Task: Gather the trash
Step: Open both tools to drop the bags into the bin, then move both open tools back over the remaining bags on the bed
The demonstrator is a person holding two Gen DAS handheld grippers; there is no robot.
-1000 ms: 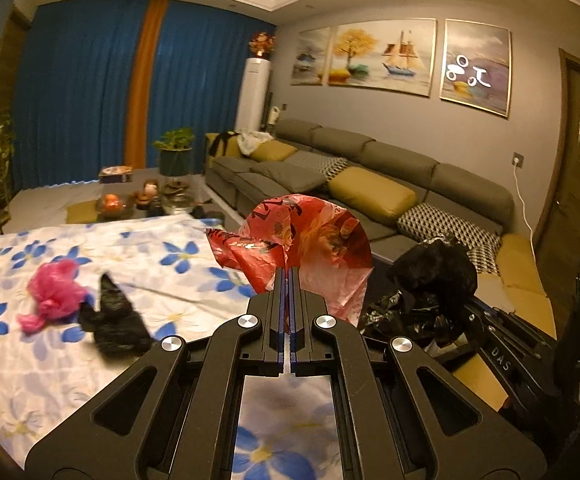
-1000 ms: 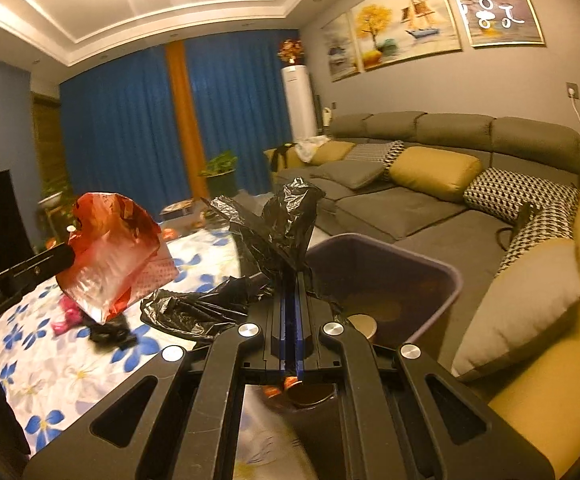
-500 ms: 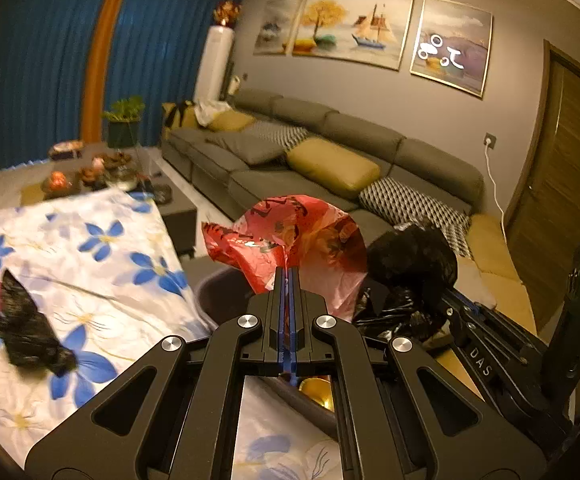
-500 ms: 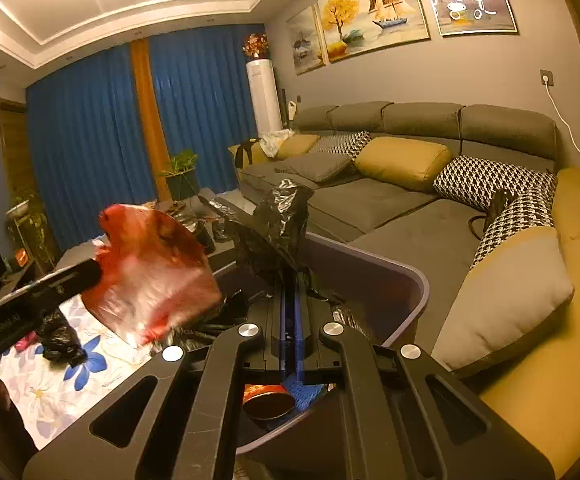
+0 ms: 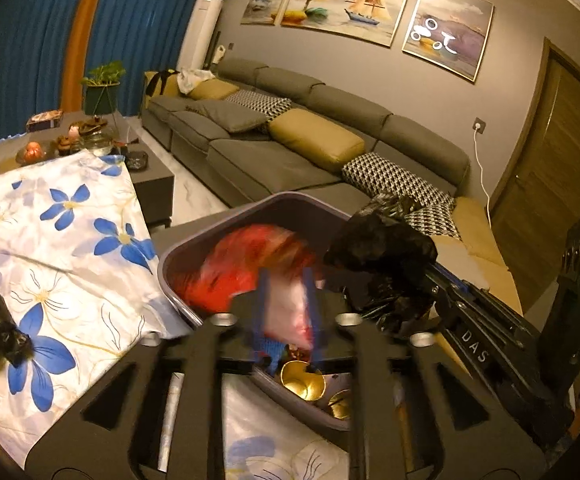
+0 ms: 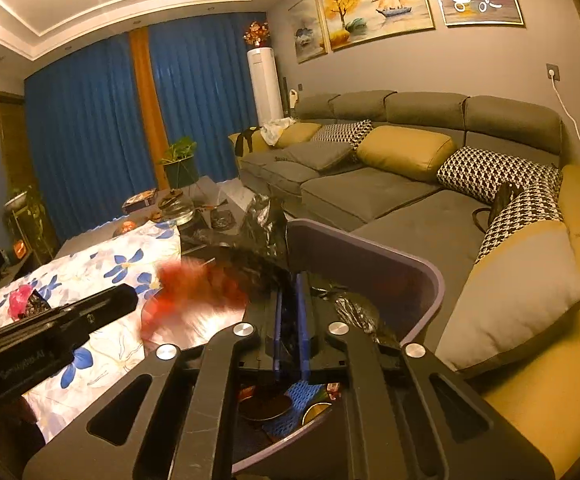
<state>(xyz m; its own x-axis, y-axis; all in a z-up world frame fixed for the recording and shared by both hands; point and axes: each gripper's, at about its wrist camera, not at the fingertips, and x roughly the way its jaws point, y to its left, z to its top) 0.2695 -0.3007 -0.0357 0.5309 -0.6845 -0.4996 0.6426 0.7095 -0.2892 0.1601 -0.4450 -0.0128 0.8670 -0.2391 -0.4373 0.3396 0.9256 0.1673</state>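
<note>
A grey sectional sofa with mustard cushions lined a grey wall hung with paintings; blue curtains covered the far side under warm ceiling light.

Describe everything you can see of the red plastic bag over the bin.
The crumpled red plastic bag, thin and glossy with a paler, see-through pinkish patch, is motion-blurred in both views. It sits at the mouth of the grey-purple plastic bin, partly below its rim, above gold-coloured tins at the bottom. The left gripper is opening, with the bag's pale part between its blue pads; whether they touch it cannot be told. A black plastic bag, clamped in the right gripper, hangs beside it.
</note>
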